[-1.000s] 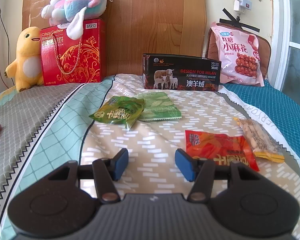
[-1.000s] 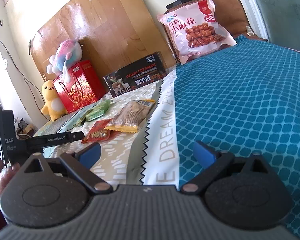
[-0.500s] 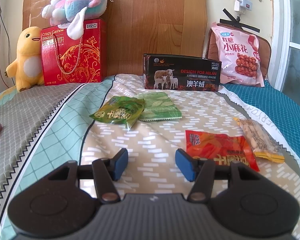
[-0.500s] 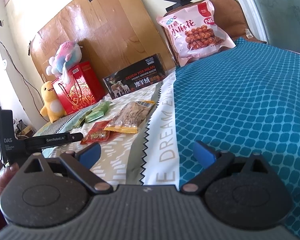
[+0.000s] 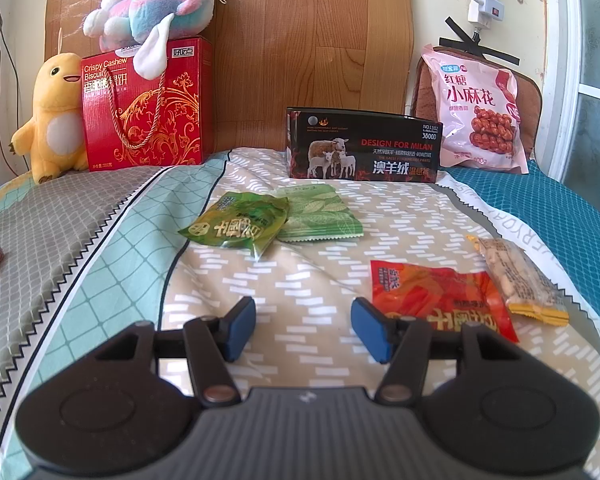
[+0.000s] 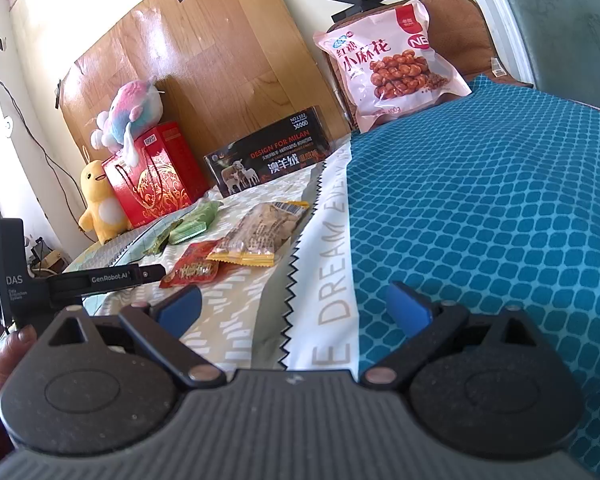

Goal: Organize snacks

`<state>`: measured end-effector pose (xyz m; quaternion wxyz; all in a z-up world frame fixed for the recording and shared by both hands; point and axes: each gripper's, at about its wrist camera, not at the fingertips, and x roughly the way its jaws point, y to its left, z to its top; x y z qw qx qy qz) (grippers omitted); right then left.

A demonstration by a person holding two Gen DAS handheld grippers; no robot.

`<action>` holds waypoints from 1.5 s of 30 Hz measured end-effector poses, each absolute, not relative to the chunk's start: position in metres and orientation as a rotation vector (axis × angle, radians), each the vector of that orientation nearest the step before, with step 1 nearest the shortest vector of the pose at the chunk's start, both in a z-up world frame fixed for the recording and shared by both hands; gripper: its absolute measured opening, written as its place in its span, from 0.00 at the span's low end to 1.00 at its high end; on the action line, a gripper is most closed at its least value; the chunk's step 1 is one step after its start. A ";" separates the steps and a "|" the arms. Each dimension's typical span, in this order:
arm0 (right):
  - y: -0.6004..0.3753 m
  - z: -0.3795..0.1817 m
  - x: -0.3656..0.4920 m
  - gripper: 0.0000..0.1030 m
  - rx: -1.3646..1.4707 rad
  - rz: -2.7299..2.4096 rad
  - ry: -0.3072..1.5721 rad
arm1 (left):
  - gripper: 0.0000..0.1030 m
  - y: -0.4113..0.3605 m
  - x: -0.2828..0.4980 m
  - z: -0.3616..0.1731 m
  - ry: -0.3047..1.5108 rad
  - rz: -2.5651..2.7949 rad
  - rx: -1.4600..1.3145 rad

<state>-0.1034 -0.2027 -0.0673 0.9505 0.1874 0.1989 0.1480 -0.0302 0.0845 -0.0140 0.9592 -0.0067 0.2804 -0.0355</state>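
Observation:
Several snack packets lie on the bed. A dark green packet (image 5: 236, 229) overlaps a light green leaf-print packet (image 5: 320, 218). A red packet (image 5: 440, 300) lies by a clear yellow-edged nut packet (image 5: 516, 276). My left gripper (image 5: 302, 330) is open and empty, low over the sheet, with the red packet just beside its right finger. My right gripper (image 6: 296, 306) is open and empty, nearer the bed's front edge. The red packet (image 6: 192, 268) and the nut packet (image 6: 264, 232) lie ahead to its left. The left gripper's body (image 6: 60, 280) shows there too.
A black box (image 5: 362, 150), a red biscuit box (image 5: 144, 108) with a plush toy (image 5: 156, 12) on top, a yellow plush (image 5: 52, 116) and a large pink snack bag (image 5: 476, 112) stand by the wooden headboard. A teal blanket (image 6: 480, 208) covers the right side.
The right wrist view has shifted slightly; the scene sits a little lower in it. The left gripper and the packets have not moved.

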 end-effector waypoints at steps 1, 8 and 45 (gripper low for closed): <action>-0.203 -0.067 -0.103 0.97 0.381 0.302 0.405 | 0.53 0.085 -0.030 -0.014 0.568 -0.072 -0.014; -0.205 -0.067 -0.101 0.97 0.377 0.308 0.408 | 0.54 0.085 -0.031 -0.014 0.568 -0.072 -0.017; -0.207 -0.067 -0.097 0.97 0.330 0.318 0.427 | 0.55 0.086 -0.032 -0.013 0.564 -0.067 -0.039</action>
